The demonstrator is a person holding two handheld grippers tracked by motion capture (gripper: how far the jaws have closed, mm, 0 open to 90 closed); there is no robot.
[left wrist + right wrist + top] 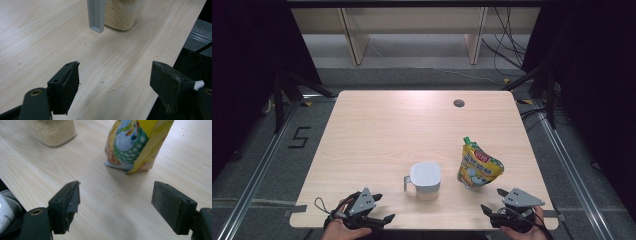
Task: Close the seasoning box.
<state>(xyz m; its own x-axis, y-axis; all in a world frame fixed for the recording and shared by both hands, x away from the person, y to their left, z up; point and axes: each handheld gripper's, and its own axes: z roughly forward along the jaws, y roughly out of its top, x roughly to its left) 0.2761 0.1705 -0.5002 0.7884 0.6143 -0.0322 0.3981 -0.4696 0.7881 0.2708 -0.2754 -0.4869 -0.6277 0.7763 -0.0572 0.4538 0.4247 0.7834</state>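
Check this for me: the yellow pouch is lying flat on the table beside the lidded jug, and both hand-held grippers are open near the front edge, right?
Not quite: the yellow pouch stands upright, as the high view shows. The rest holds: it is beside the lidded jug, and the left hand-held gripper and right hand-held gripper are open near the table's front edge.

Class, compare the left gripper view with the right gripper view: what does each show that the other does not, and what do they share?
Left gripper view alone: the container's grey handle and the table's near edge. Right gripper view alone: the yellow pouch, standing upright. Shared: the grain-filled container, scattered crumbs on the wooden table, and a pair of black jaws standing wide apart with nothing between them.
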